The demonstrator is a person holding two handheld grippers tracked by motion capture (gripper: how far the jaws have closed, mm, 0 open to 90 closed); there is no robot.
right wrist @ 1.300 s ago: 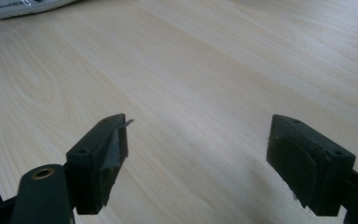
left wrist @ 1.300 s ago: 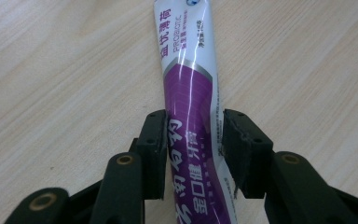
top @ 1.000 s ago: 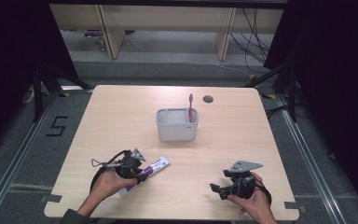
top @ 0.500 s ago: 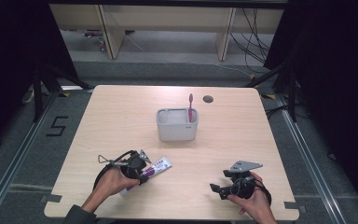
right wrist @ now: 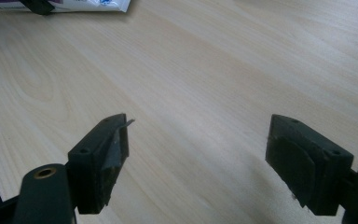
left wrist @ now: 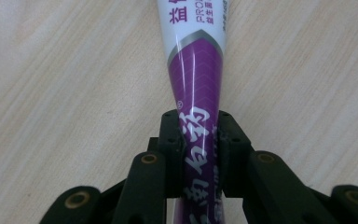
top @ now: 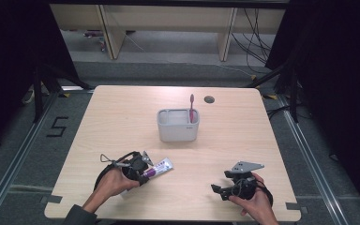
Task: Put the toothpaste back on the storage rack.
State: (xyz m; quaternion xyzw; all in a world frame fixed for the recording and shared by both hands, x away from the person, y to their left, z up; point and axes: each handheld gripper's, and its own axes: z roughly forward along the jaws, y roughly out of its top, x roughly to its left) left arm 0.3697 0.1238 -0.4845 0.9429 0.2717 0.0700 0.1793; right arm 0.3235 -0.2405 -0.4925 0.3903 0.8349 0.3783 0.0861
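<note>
**Left gripper clamped on toothpaste tube; right gripper spread and empty**

Table [top: 122,108]: light wood, rectangular, carrying all items noted below. The landmark for this report is the grey toothbrush holder [top: 178,125], which stands upright near the table's middle, towards the far edge.

Left gripper [top: 143,168]: on the near side of the holder and to its left, held in the person's hand. Its jaws have just been closing and now pinch the toothpaste tube between them; in the left gripper view the pads press both sides of the purple section.

Right gripper [top: 221,190]: on the near side of the holder and to its right, well apart from the tube. Jaws spread wide, nothing between them.

Toothpaste tube [left wrist: 196,70]: white and purple, lying flat on the table just near-left of the holder.

Toothbrush [top: 191,107]: pink, standing upright in the holder's right compartment.
</note>
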